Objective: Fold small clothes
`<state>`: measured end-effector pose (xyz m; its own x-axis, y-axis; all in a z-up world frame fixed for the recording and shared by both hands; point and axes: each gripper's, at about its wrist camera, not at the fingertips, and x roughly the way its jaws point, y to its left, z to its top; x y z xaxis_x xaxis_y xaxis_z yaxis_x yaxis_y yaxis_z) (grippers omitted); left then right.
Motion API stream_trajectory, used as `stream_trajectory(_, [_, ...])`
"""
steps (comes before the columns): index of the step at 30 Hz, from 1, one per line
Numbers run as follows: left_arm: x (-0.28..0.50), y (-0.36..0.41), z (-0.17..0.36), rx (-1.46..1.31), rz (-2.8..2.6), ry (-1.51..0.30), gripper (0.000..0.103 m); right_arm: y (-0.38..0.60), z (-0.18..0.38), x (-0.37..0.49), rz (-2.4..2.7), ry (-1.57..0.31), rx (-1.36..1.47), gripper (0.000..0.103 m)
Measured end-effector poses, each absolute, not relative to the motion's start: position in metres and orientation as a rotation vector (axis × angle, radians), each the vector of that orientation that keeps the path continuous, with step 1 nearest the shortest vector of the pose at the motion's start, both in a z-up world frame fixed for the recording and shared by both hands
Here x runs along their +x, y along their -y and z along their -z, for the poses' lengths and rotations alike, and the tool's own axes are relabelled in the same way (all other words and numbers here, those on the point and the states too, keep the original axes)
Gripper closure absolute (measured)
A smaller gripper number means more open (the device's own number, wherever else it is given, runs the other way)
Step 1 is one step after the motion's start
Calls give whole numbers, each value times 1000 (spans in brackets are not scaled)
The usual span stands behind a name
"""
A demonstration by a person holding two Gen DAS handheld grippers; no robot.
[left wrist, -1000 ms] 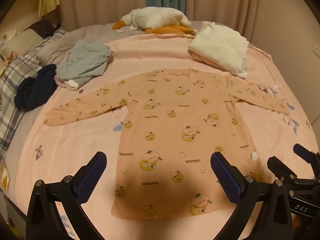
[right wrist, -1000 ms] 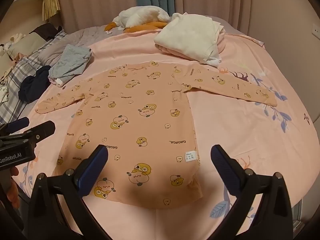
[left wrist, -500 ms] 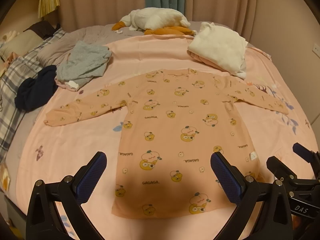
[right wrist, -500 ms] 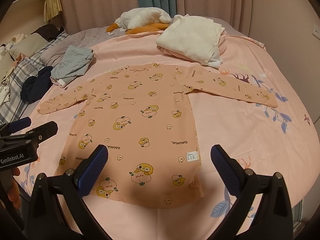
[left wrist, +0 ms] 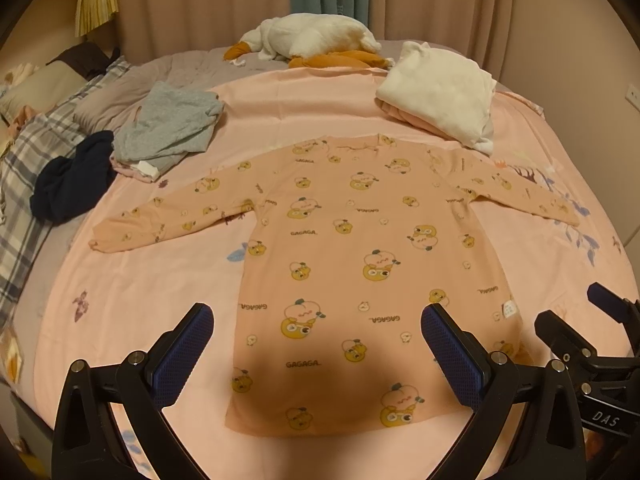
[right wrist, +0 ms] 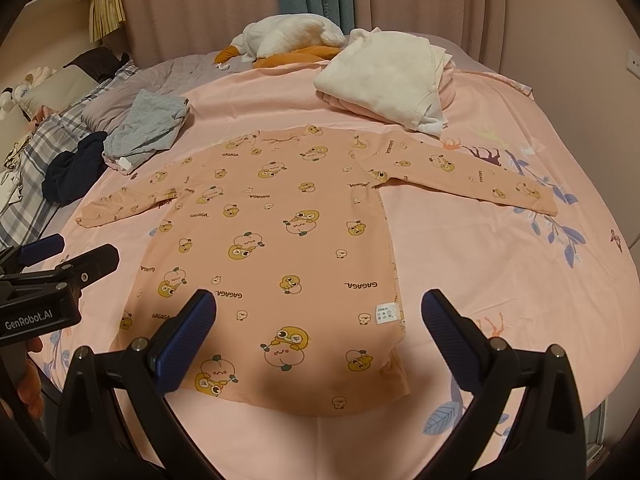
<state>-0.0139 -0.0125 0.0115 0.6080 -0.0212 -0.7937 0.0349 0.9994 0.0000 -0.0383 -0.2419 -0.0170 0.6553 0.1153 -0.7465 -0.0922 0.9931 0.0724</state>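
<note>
A small peach long-sleeved shirt (left wrist: 360,256) with cartoon prints lies flat on the pink bedsheet (left wrist: 132,292), sleeves spread to both sides. It also shows in the right wrist view (right wrist: 280,248). My left gripper (left wrist: 318,344) is open and empty, hovering above the shirt's hem. My right gripper (right wrist: 320,332) is open and empty above the shirt's lower right part, near a white label (right wrist: 385,314). The right gripper shows at the right edge of the left wrist view (left wrist: 592,344). The left gripper shows at the left edge of the right wrist view (right wrist: 60,268).
A folded white and pink stack (left wrist: 440,92) lies beyond the right sleeve. A grey garment (left wrist: 168,128) and a dark navy one (left wrist: 72,176) lie at the left. A plush goose (left wrist: 312,36) lies at the back by curtains. Plaid bedding (left wrist: 20,184) is far left.
Both grippers have drawn back and risen slightly, so the shirt appears a little farther away. The shirt has not moved. Both stay open.
</note>
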Motion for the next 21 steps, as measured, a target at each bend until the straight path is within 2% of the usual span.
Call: stream_trajectory(21, [-15, 5, -9, 20, 28, -928, 0, 239, 23, -37, -122, -860, 38, 0])
